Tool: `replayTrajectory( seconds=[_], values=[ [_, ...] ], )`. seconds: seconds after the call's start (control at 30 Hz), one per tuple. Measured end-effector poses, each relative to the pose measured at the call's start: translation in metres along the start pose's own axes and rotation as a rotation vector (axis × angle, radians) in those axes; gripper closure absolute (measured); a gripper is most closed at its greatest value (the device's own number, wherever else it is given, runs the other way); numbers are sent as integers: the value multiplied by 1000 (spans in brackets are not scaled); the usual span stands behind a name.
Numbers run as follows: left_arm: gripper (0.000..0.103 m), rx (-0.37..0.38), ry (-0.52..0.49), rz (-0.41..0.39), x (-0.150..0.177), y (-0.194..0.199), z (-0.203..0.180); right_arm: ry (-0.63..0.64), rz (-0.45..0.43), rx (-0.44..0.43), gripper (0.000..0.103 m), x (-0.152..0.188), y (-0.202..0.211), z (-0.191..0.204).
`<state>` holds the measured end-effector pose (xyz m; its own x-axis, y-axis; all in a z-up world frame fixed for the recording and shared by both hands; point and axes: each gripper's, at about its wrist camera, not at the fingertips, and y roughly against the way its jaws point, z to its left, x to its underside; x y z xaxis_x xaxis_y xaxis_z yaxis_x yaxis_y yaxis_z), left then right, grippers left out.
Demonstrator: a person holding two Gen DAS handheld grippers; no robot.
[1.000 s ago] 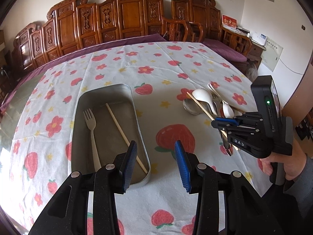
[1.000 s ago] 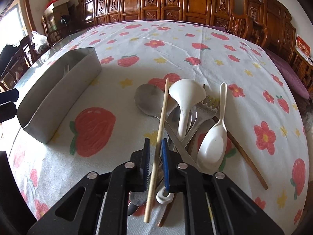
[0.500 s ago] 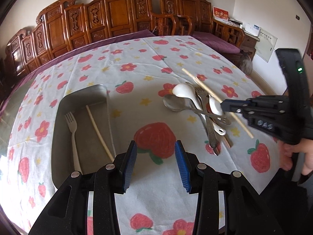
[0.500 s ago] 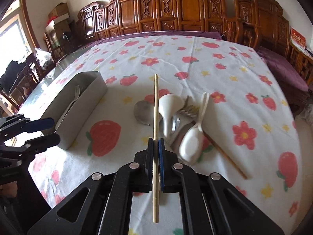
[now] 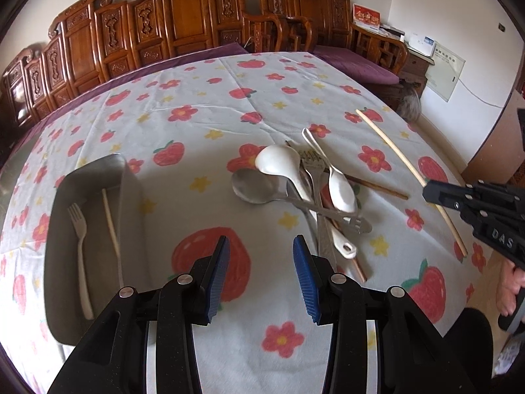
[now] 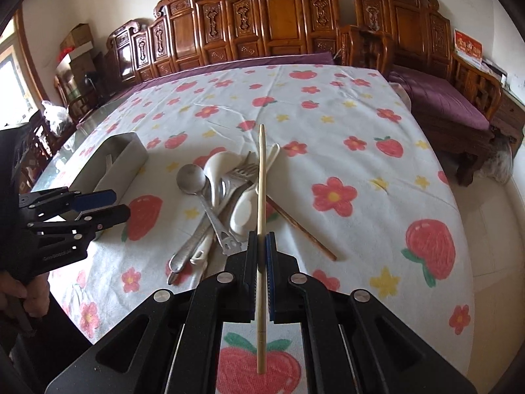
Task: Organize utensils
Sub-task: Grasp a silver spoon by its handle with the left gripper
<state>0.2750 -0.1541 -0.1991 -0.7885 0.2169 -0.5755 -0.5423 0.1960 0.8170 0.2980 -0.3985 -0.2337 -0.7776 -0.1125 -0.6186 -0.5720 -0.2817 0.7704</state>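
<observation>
My right gripper point(image 6: 261, 249) is shut on a pale wooden chopstick point(image 6: 261, 177), held in the air above the utensil pile; the same chopstick point(image 5: 397, 154) shows at the right of the left wrist view. The pile point(image 5: 308, 190) holds white spoons, metal spoons, forks and a dark brown chopstick point(image 6: 300, 226). A metal tray point(image 5: 131, 190) at the left contains a white fork point(image 5: 80, 246) and another pale chopstick point(image 5: 110, 220). My left gripper point(image 5: 261, 262) stands open and empty over the cloth between tray and pile.
The table carries a white cloth point(image 5: 210, 108) printed with strawberries and flowers. Carved wooden chairs point(image 6: 279, 23) line the far side, with a purple-cushioned bench point(image 6: 439, 98) at the right. A hand point(image 5: 512, 292) grips the right tool's handle.
The right gripper has risen out of the pile with the pale chopstick clamped in it. The left gripper has shifted right, from over the tray's corner to the cloth beside the pile.
</observation>
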Motion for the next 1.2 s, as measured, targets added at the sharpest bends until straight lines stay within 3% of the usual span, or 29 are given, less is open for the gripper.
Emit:
replayTrajectory(
  seconds=[0.23,0.4,0.57,0.83,1.07,1.13,1.2],
  values=[
    [65,-1,80,28,-18,-35,-4,-51,3,9,97,3,-2,-19],
    [65,-73,96,6,-35,-54,-3,-55,3,19,97,3,-6,-25],
    [65,-94,133,34,-43,-72,12,-67,15,10,97,3,-11,-28],
    [65,-55,204,81,-44,-97,26,-73,23,5,97,6,-13,-29],
    [65,-40,214,54,-46,-98,25,-80,28,4,97,7,-15,-30],
    [82,-39,200,53,-46,-98,23,-79,28,5,97,7,-15,-30],
    [89,-39,195,41,-47,-97,24,-78,29,5,97,7,-15,-29]
  ],
)
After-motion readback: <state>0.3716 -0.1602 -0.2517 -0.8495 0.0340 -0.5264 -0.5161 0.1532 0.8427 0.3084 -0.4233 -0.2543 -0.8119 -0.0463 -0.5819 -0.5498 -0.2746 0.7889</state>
